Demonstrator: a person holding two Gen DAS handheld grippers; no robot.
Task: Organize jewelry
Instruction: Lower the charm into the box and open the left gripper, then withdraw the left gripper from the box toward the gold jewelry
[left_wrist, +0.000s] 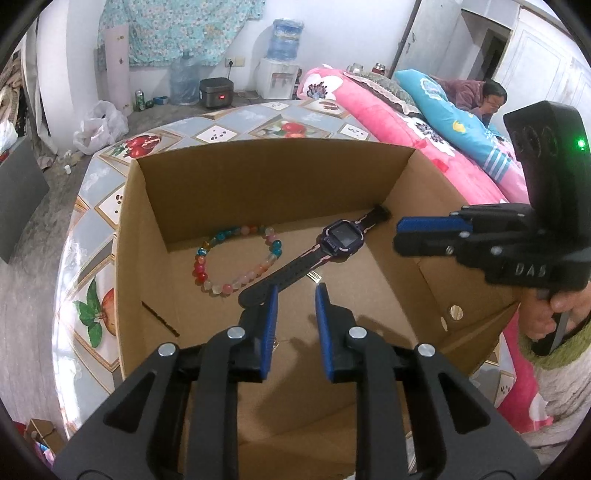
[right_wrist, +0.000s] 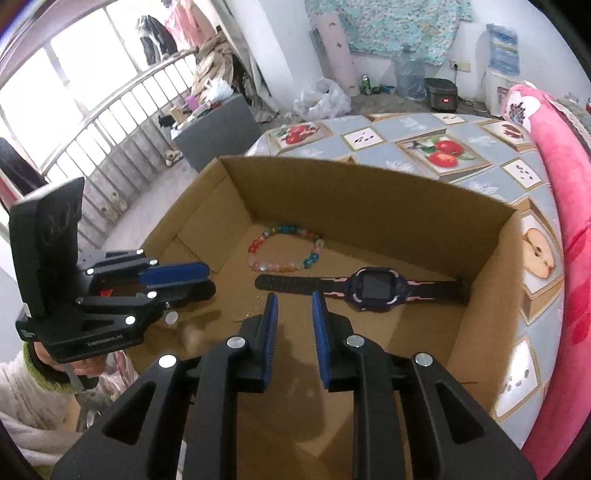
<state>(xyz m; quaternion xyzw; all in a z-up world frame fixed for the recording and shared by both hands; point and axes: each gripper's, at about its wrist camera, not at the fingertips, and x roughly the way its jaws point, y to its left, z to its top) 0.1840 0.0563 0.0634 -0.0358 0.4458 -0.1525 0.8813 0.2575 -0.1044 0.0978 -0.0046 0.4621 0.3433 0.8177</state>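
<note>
An open cardboard box (left_wrist: 258, 177) (right_wrist: 369, 192) stands on the table. On its floor lie a coloured bead bracelet (left_wrist: 236, 258) (right_wrist: 286, 251), a dark purple smartwatch (left_wrist: 341, 238) (right_wrist: 373, 288) and a thin gold chain (right_wrist: 253, 312). My left gripper (left_wrist: 295, 295) is open and empty, held above the box floor just short of the watch strap's end. My right gripper (right_wrist: 293, 301) is open and empty above the floor near the strap. Each gripper shows side-on in the other's view, the right one (left_wrist: 428, 230) and the left one (right_wrist: 177, 278).
The table wears a grey cloth with fruit pictures (right_wrist: 443, 151). A pink quilt (left_wrist: 388, 110) lies on a bed to the right, with a person (left_wrist: 487, 96) beyond. Water bottles and a rice cooker (left_wrist: 216, 92) stand by the far wall. A window railing (right_wrist: 92, 122) is on the left.
</note>
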